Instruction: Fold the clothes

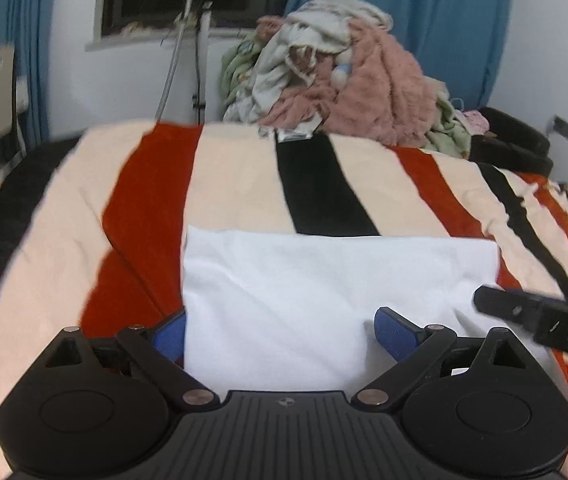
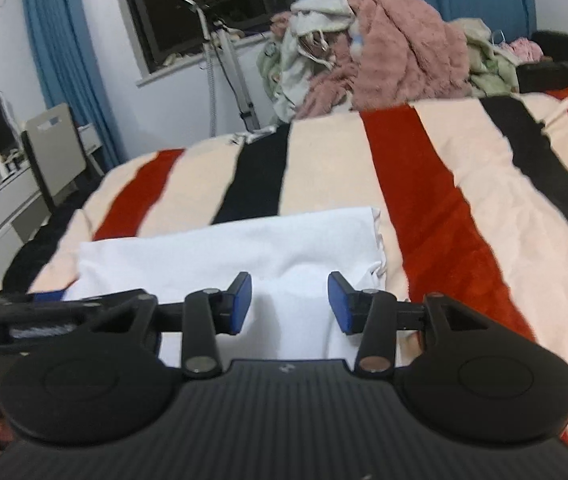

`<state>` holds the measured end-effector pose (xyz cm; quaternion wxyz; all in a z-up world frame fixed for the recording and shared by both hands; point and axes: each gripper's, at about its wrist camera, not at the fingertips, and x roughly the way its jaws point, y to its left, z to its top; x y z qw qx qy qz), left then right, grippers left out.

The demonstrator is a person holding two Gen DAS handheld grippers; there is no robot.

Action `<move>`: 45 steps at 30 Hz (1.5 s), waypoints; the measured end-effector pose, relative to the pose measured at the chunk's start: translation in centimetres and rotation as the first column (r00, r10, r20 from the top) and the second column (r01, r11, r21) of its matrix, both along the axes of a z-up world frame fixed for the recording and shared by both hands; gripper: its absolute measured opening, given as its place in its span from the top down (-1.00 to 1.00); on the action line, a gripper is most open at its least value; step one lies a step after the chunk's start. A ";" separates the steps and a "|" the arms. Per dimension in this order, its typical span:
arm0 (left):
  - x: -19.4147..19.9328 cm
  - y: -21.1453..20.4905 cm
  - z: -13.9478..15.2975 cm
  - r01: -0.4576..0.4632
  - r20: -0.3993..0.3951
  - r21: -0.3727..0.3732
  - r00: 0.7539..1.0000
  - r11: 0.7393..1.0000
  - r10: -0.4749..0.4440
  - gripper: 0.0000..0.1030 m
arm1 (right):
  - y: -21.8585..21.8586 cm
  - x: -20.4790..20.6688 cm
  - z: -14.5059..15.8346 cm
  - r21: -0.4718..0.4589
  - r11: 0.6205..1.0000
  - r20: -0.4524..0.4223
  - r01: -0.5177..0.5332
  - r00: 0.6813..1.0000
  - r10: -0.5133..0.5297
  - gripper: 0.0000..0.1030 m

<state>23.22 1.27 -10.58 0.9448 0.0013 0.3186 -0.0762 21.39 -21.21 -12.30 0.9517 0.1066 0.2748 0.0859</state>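
A white folded garment (image 1: 323, 280) lies flat on the striped bed cover, at the near edge. It also shows in the right wrist view (image 2: 220, 248). My left gripper (image 1: 284, 336) is open, its blue pads (image 1: 170, 338) straddling the garment's near left part. My right gripper (image 2: 289, 304) is open over the garment's near right part, with a raised fold of white cloth between the pads (image 2: 242, 300). The right gripper's black finger (image 1: 539, 316) shows at the right of the left wrist view.
The bed cover (image 1: 236, 184) has cream, red and black stripes. A pile of pink, green and beige laundry (image 1: 343, 72) sits at the bed's far end. A stand (image 2: 228, 60) is by the window. A chair and dresser (image 2: 12, 184) stand at the left.
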 end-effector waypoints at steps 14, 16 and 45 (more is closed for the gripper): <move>-5.4 -1.0 -1.9 0.039 -0.086 0.001 0.996 0.999 -0.039 -0.89 | 0.5 -4.0 -3.2 -0.048 0.999 -0.131 -0.003 0.991 -0.003 0.11; -5.7 -0.9 -1.6 0.034 -0.080 -0.002 0.996 0.999 -0.034 -0.89 | 0.5 -4.1 -3.0 -0.033 0.999 -0.136 0.010 0.991 -0.014 0.11; -9.9 4.9 -3.0 -0.249 -0.266 -0.573 0.958 0.781 0.110 -0.95 | -0.9 -4.2 -2.7 0.093 0.992 -0.167 0.080 0.984 -0.064 0.14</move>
